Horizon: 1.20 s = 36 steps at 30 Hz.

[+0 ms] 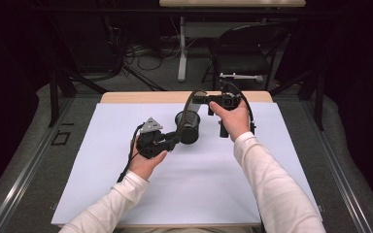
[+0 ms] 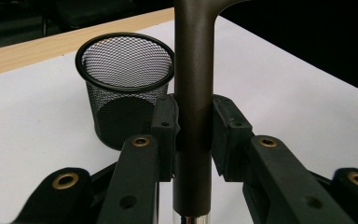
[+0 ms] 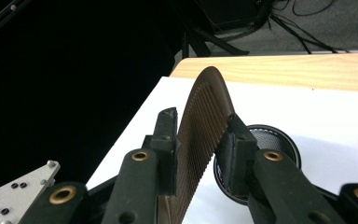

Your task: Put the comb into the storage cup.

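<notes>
A dark brown spatula [image 1: 184, 114] arcs above the table between my two grippers. My left gripper [image 1: 173, 140] is shut on its round handle [image 2: 193, 84], with a pad pressing on each side of it [image 2: 193, 127]. My right gripper [image 1: 200, 99] is shut on the ridged, curved head [image 3: 205, 116], which stands edge-up between its pads [image 3: 200, 137]. A black mesh cup [image 1: 188, 127] stands upright on the white sheet just beyond the left gripper. Seen from the left gripper, the mesh cup [image 2: 123, 79] is empty. In the right gripper view the mesh cup [image 3: 275, 140] lies below and behind the head.
A white sheet [image 1: 184, 179] covers most of the wooden table [image 1: 141, 97], whose bare strip runs along the far edge. A dark chair [image 1: 245, 48] and floor cables [image 1: 145, 58] lie behind the table. The left gripper's grey plate [image 3: 23, 196] shows at the lower left.
</notes>
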Available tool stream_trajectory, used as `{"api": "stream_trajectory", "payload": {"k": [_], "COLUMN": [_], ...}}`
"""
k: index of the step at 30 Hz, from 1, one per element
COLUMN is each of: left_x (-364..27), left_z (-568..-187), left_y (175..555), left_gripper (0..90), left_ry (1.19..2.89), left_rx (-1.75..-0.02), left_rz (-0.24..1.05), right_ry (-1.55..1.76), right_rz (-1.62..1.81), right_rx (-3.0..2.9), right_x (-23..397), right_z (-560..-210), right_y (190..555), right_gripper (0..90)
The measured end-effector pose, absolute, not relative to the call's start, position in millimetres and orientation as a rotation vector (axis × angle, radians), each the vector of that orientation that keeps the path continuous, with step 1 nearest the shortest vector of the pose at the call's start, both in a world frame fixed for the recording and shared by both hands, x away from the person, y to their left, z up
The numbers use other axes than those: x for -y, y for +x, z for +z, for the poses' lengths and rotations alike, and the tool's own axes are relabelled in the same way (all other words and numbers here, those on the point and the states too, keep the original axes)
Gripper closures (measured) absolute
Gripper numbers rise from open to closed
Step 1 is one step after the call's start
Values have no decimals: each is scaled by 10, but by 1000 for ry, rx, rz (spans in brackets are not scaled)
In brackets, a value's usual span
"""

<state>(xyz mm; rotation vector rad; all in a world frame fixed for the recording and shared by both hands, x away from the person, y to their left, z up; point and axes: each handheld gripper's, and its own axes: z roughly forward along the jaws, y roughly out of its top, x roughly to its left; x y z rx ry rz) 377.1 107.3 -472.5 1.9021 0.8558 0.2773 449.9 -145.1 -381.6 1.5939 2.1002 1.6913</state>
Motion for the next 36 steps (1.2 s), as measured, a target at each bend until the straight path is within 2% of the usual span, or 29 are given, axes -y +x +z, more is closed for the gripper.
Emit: {"api": "stream_trajectory", "payload": {"k": [8, 19, 26, 36], "left_x": [-1064, -1037, -1033, -1021], "left_z": [-4724, -4734, -4734, -4745], "left_y": [3766, 3754, 3748, 3748], "left_gripper": [727, 727, 727, 727], "left_ry": [1898, 1902, 1899, 1897], "left_rx": [-853, -842, -841, -842], "left_rz": [261, 262, 260, 256], "right_ry": [1648, 1699, 1728, 1759], "right_rz": [1692, 1708, 1710, 1728], "right_rx": [-2098, -2085, -2086, -2086], "right_x": [1462, 1461, 1473, 1491], "right_z": [-3820, -3825, -3829, -3833], "right_y": [4506, 4516, 4523, 4532], "right_gripper": [765, 781, 829, 852]}}
